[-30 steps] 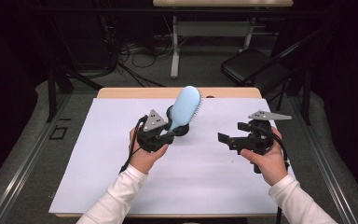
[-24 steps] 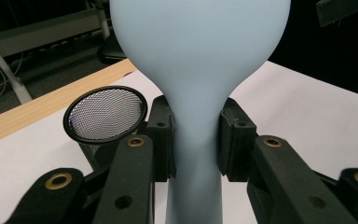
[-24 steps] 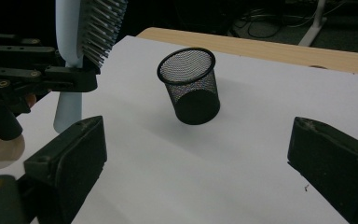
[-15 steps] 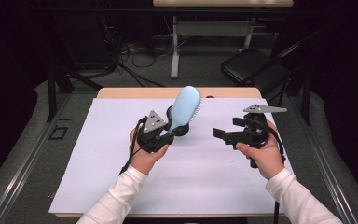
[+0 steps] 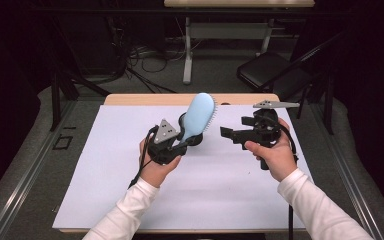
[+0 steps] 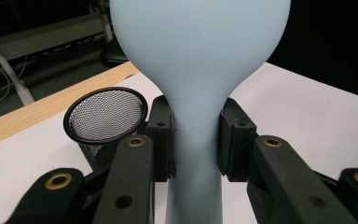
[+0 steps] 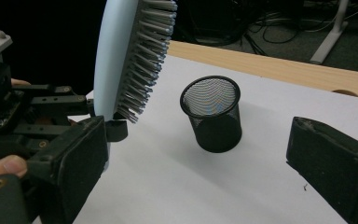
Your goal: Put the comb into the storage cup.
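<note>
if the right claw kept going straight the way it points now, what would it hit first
Most likely the light blue hairbrush held upright in the left claw: the right claw points left toward its bristle side. The black mesh cup stands farther back and looks off that line, though depth is hard to judge.

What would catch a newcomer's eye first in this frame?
The pale blue hairbrush stands out: it is raised over the middle of the white table cover, its handle clamped between the jaws of the left gripper. Just behind it a black mesh cup stands upright on the cover. The right gripper, jaws open and empty, points at the brush from the right.
</note>
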Demonstrator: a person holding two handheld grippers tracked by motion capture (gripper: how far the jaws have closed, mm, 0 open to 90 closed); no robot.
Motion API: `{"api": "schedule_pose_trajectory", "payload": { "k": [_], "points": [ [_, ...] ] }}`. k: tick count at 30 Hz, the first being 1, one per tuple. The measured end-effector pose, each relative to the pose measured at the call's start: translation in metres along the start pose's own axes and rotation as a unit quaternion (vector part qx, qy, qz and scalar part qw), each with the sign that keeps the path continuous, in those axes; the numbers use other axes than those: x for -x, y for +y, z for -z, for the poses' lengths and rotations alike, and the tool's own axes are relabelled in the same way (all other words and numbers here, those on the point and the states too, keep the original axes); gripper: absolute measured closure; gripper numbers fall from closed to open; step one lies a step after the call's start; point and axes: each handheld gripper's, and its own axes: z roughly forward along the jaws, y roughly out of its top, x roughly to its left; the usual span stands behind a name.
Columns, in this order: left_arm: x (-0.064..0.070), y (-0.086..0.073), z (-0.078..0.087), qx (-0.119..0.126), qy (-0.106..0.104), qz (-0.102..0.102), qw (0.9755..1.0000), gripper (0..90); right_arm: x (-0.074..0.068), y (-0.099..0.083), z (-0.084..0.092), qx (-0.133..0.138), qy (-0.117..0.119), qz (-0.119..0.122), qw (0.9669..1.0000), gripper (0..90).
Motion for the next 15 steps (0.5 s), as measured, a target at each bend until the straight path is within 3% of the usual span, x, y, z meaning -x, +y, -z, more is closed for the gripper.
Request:
{"api": "schedule_pose_trajectory", "payload": {
  "k": [15],
  "points": [
    [0.006,-0.003,-0.004,0.000,-0.003,-0.008,1.0000,70.1,-0.010,0.013,-0.019,-0.006,0.020,-0.009,0.9997,5.3]
  ]
}}
